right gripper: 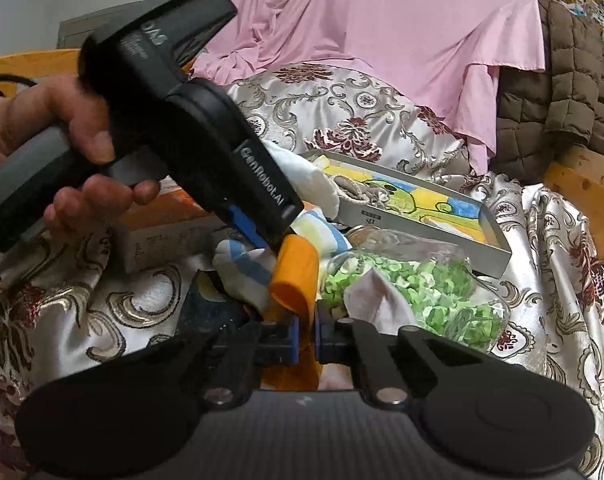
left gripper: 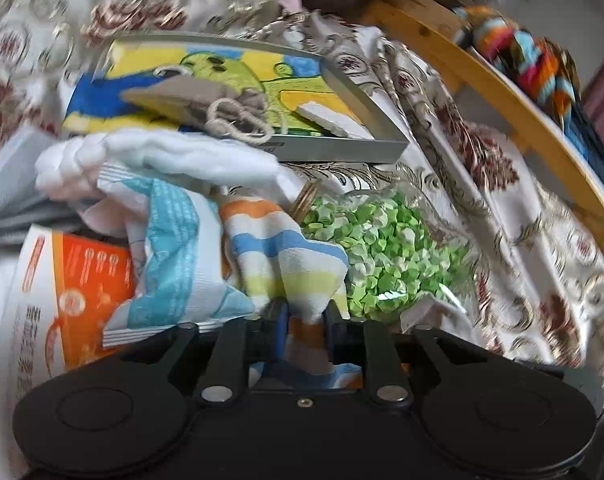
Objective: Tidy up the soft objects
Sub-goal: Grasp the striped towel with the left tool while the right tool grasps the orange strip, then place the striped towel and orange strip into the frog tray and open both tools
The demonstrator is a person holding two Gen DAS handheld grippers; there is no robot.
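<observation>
A striped cloth (left gripper: 278,248) in orange, blue, yellow and white lies bunched on a floral satin cover (left gripper: 521,240). My left gripper (left gripper: 307,316) is shut on its near end, and the fabric is pinched between the blue pads. In the right wrist view a hand (right gripper: 74,128) holds that left gripper (right gripper: 276,236), which points down into the cloth (right gripper: 242,268). My right gripper (right gripper: 307,334) is shut on the orange end of the same cloth, which stands up in a fold between its jaws.
A glass jar of green paper stars (left gripper: 385,256) (right gripper: 413,280) lies on its side beside the cloth. Behind are a shallow box with a drawing (left gripper: 262,92), a white cloth (left gripper: 162,156) and an orange package (left gripper: 74,280). A wooden rail (left gripper: 501,92) runs along the right.
</observation>
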